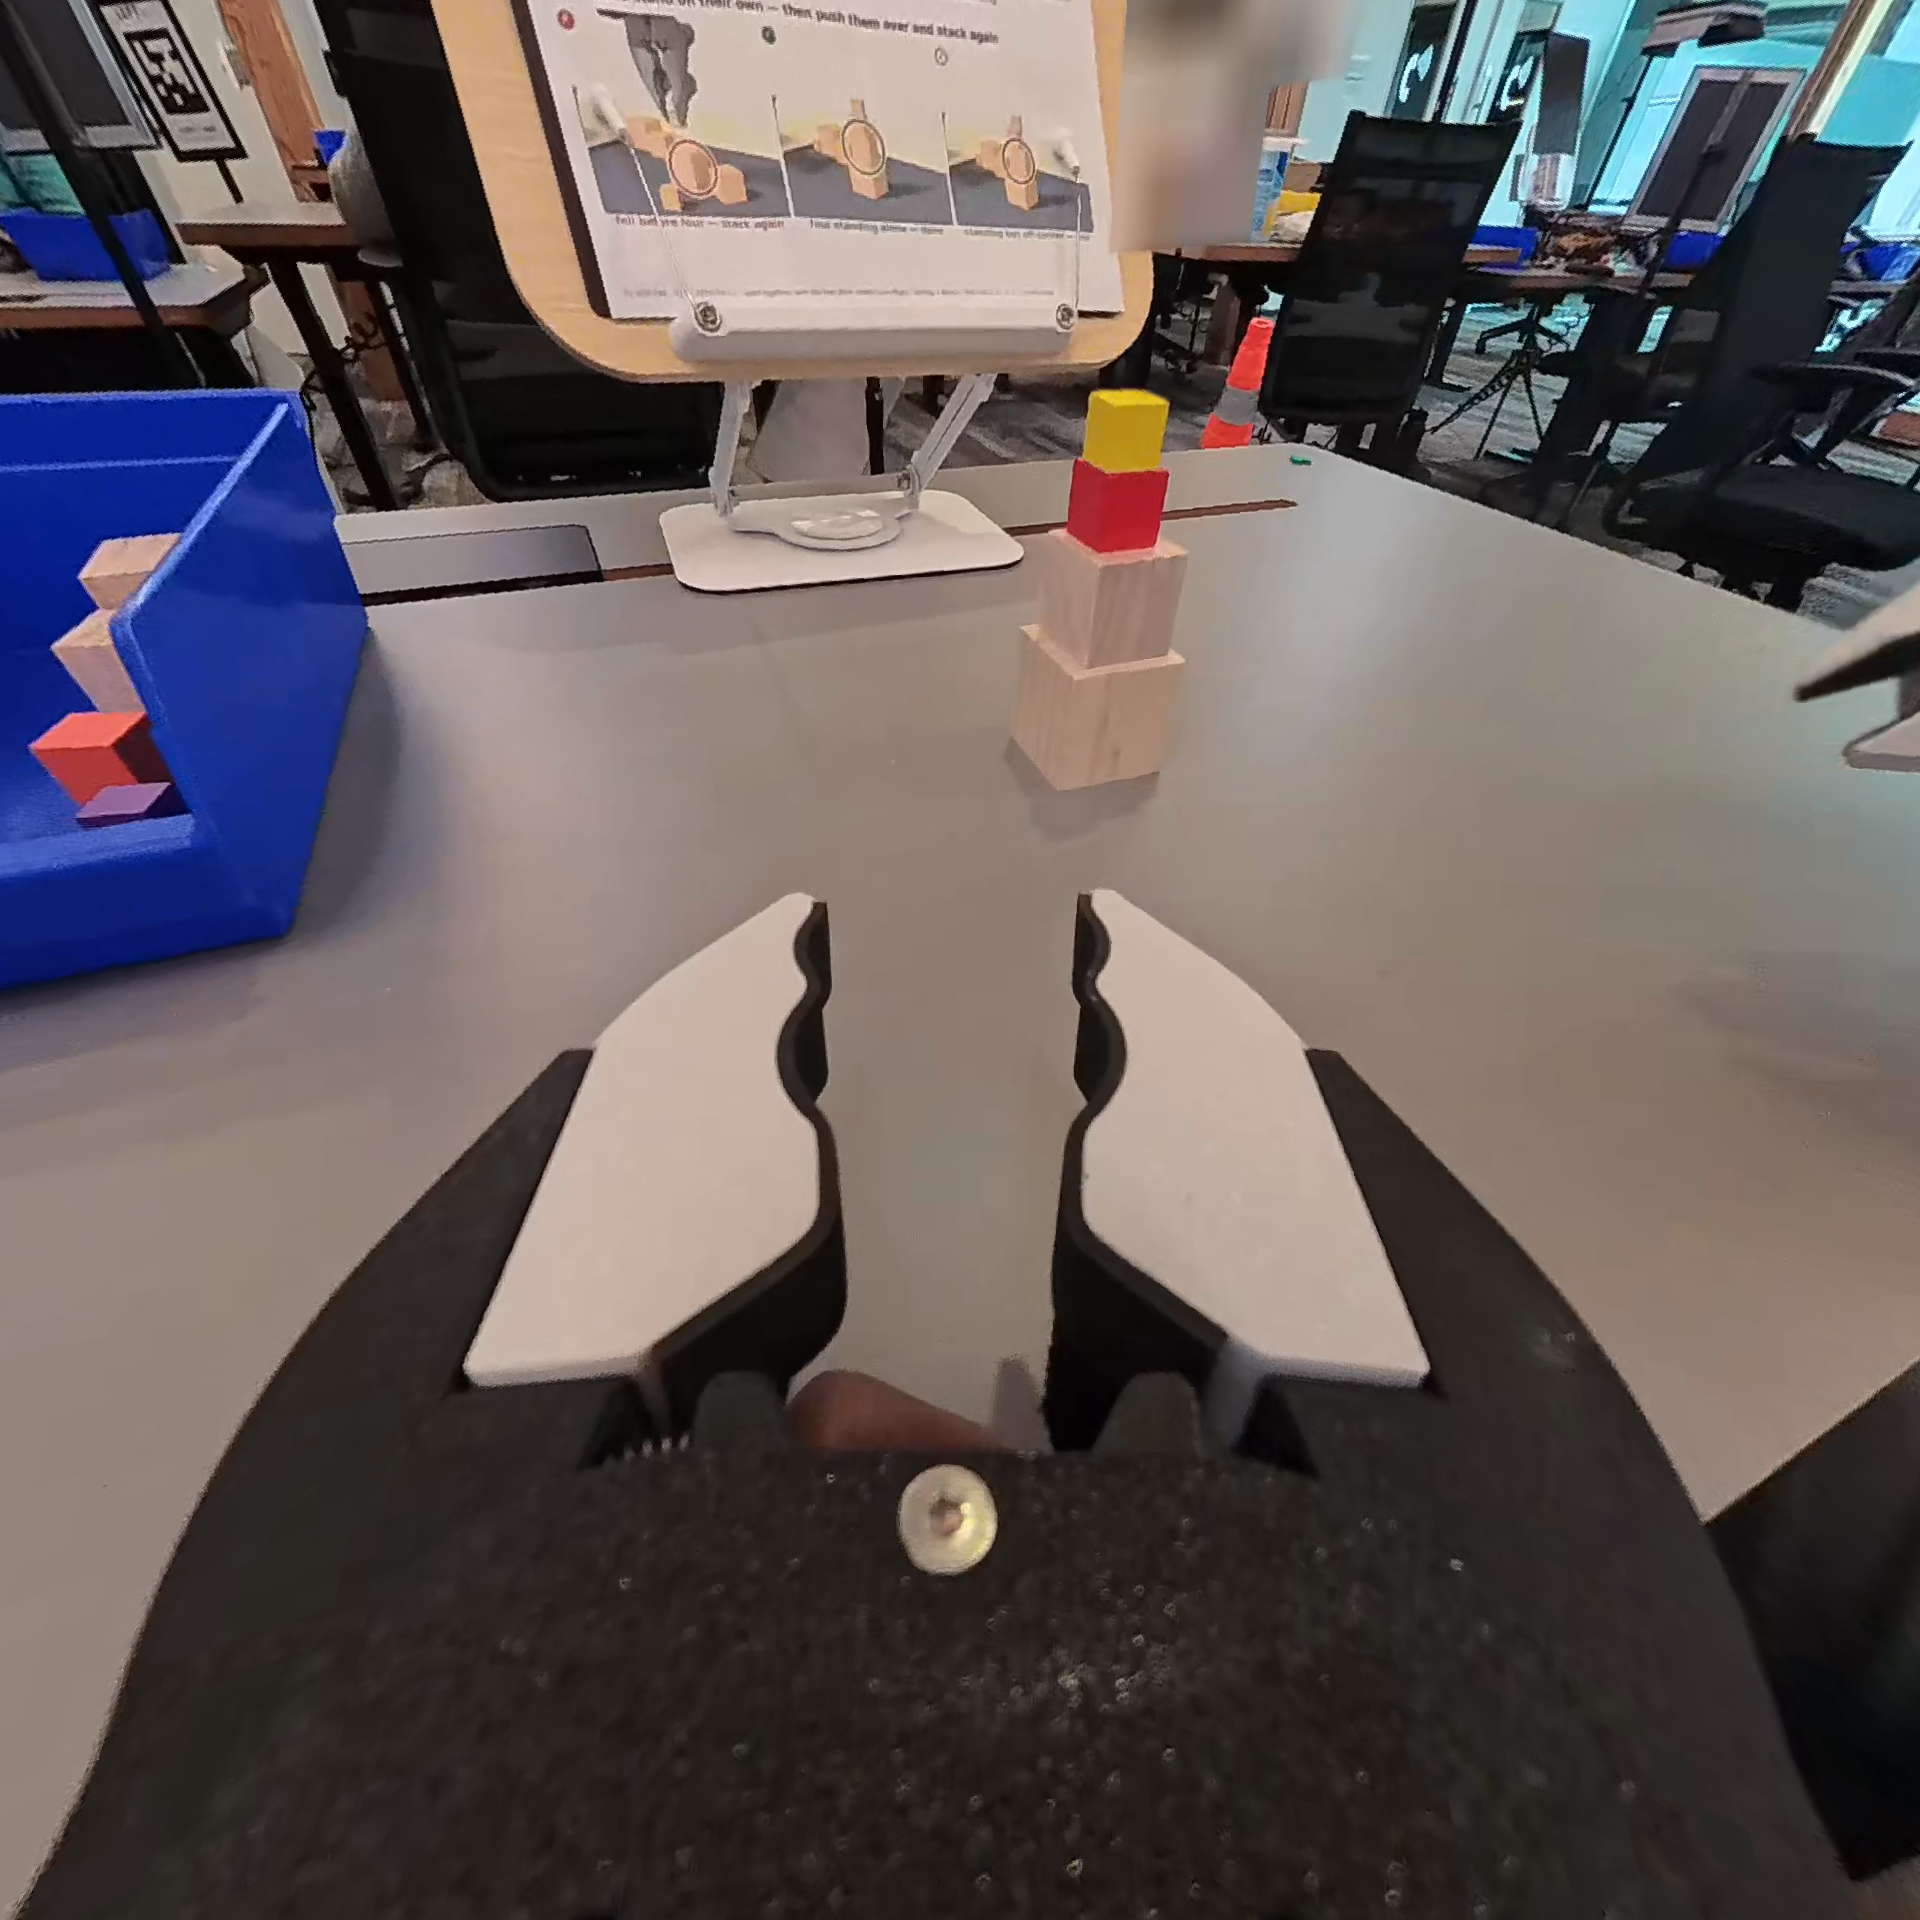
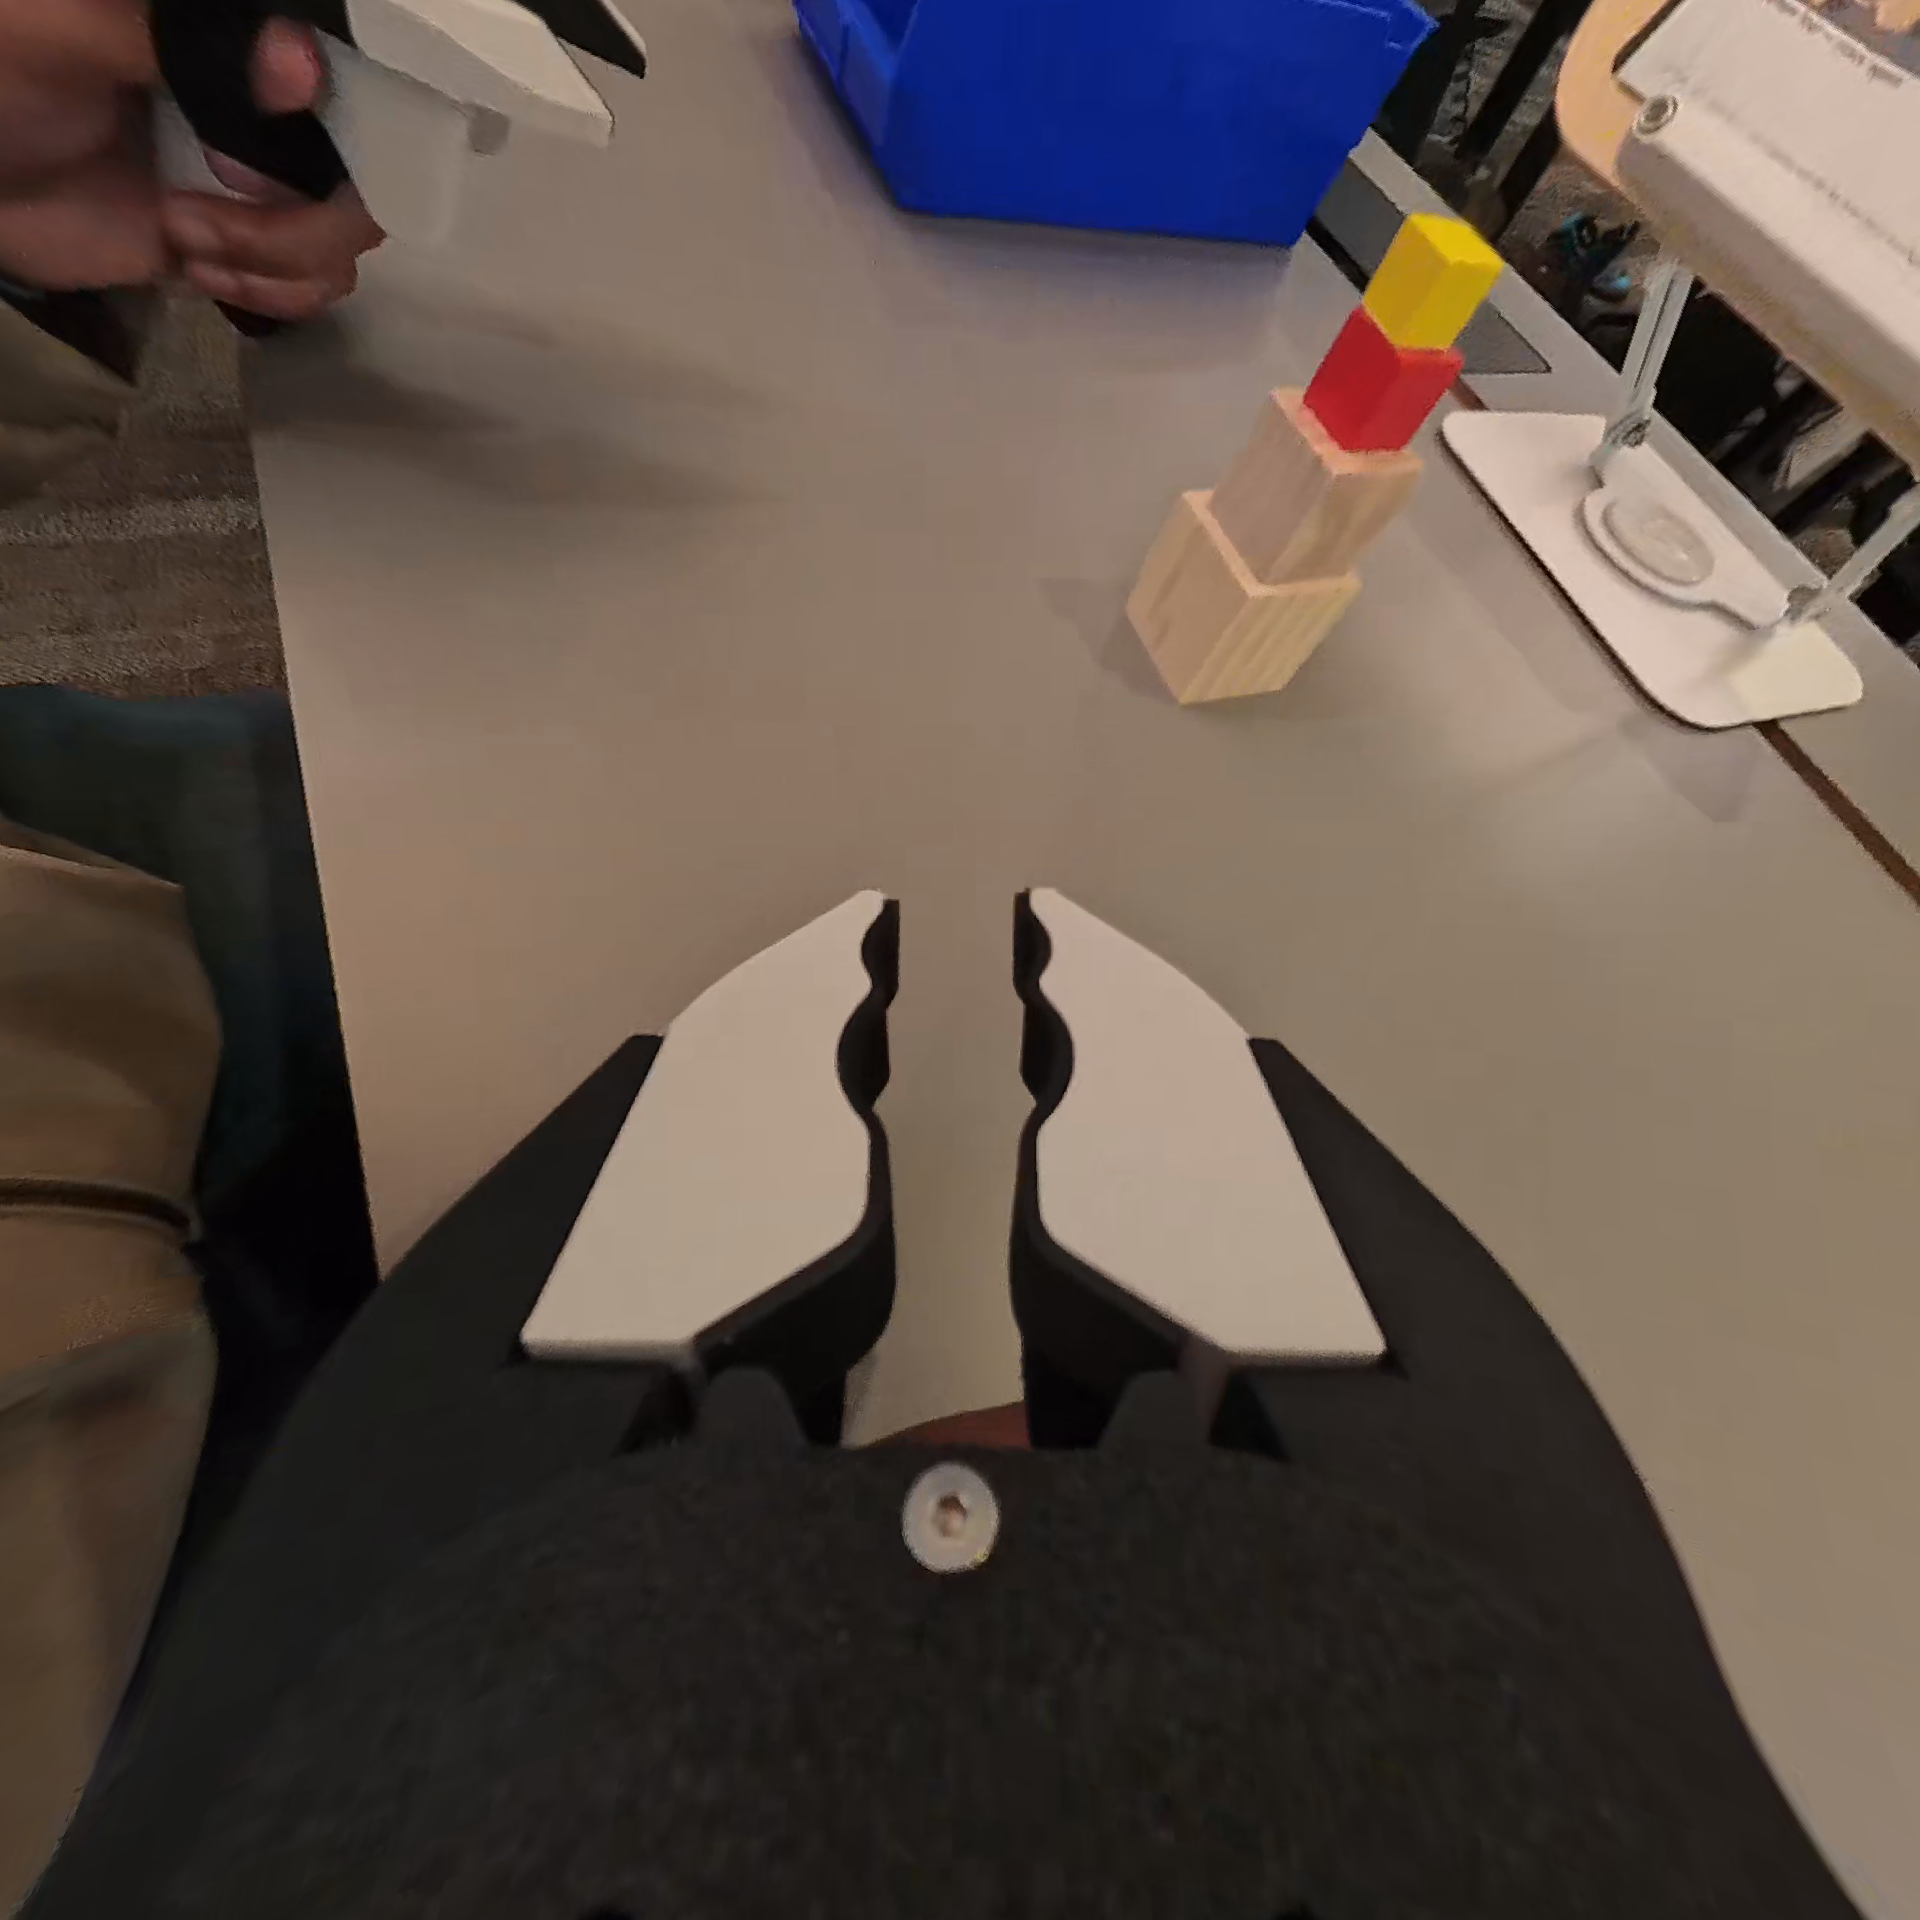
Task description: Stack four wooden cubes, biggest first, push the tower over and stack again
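Observation:
A tower of four cubes stands upright on the grey table [image 1: 1455, 831]: a big plain wooden cube [image 1: 1096, 717] at the bottom, a smaller plain one [image 1: 1114, 605], a red one [image 1: 1117, 506], a yellow one [image 1: 1124, 428] on top. In the right wrist view the same tower shows at the upper right: big cube [image 2: 1236, 618], second cube [image 2: 1311, 509], red [image 2: 1377, 390], yellow [image 2: 1432, 281]. My left gripper [image 1: 951, 914] is open and empty, well short of the tower. My right gripper [image 2: 956, 904] is open and empty, also apart from it.
A blue bin [image 1: 239, 665] at the left holds spare cubes: plain wooden, red, purple; it also shows in the right wrist view [image 2: 1101, 104]. A white stand [image 1: 842, 535] with an instruction board rises behind the tower. A person's hand holds the left gripper [image 2: 488, 73].

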Action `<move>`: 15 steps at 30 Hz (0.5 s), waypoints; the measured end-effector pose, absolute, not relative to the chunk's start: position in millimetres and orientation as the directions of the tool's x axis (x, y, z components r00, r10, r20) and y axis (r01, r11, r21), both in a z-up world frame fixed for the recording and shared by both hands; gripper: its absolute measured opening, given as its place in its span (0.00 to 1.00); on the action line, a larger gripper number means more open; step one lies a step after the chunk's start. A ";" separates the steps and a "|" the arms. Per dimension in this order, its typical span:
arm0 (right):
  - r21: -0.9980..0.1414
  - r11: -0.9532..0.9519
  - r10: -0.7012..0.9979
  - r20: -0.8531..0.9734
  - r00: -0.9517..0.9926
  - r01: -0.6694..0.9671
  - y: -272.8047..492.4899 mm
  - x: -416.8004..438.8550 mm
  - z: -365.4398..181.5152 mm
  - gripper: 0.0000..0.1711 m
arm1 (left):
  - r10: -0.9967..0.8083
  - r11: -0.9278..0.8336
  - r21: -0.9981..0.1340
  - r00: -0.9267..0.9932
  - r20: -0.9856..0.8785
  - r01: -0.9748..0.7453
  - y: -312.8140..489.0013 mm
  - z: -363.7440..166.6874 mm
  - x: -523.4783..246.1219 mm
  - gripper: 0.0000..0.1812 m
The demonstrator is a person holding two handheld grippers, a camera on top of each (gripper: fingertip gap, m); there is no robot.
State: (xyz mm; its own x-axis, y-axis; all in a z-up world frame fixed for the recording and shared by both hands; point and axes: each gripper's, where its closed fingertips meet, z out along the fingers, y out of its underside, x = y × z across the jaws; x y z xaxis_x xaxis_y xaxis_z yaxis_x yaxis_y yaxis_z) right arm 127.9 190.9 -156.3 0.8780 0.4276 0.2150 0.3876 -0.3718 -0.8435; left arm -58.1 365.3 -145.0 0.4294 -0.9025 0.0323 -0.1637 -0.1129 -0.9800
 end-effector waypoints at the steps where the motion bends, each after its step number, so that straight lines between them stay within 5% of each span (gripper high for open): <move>1: -0.848 -0.374 0.425 0.204 0.882 0.376 186.9 129.8 -158.8 0.11 | -0.902 -0.118 -0.979 0.431 0.035 -0.168 365.5 -147.4 -57.5 0.25; 15: -0.828 -0.412 0.456 0.174 0.873 0.380 178.7 135.0 -174.4 0.00 | -0.905 -0.105 -0.972 0.425 0.005 -0.211 361.2 -154.4 -50.5 0.25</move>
